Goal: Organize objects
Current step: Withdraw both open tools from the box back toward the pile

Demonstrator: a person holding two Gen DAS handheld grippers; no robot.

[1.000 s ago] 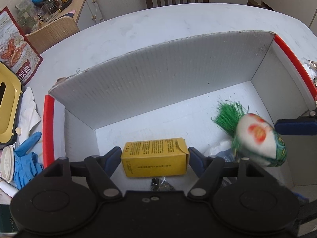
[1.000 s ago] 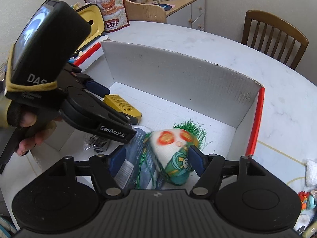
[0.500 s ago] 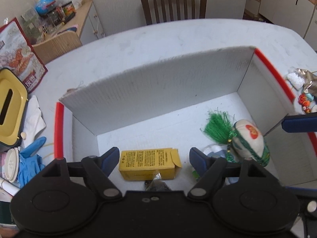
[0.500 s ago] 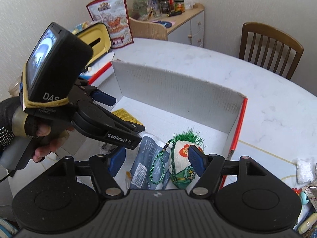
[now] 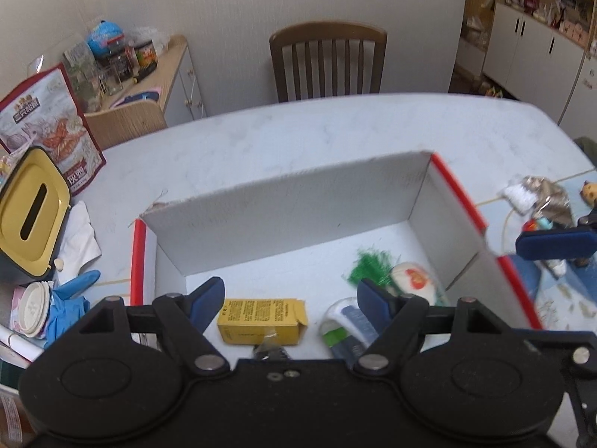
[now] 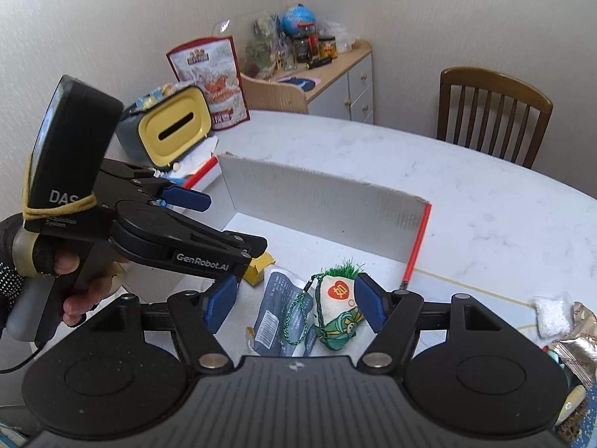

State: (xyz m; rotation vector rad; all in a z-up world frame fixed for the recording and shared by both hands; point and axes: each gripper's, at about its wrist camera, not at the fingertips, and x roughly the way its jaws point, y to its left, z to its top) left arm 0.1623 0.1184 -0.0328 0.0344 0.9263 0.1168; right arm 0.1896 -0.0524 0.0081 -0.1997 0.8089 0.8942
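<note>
Both tools gape above box [image 5: 298, 205] holding sachet [image 6: 335, 306].

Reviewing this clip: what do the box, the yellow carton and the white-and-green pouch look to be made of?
Box: corrugated cardboard, matte white, going by the fine ribbing on its walls, with red edging.
Yellow carton: thin printed paperboard, it seems; a flap at one end stands open.
Pouch: apparently stitched, printed fabric, soft and stuffed, with a green fringe and a braided green cord.
</note>
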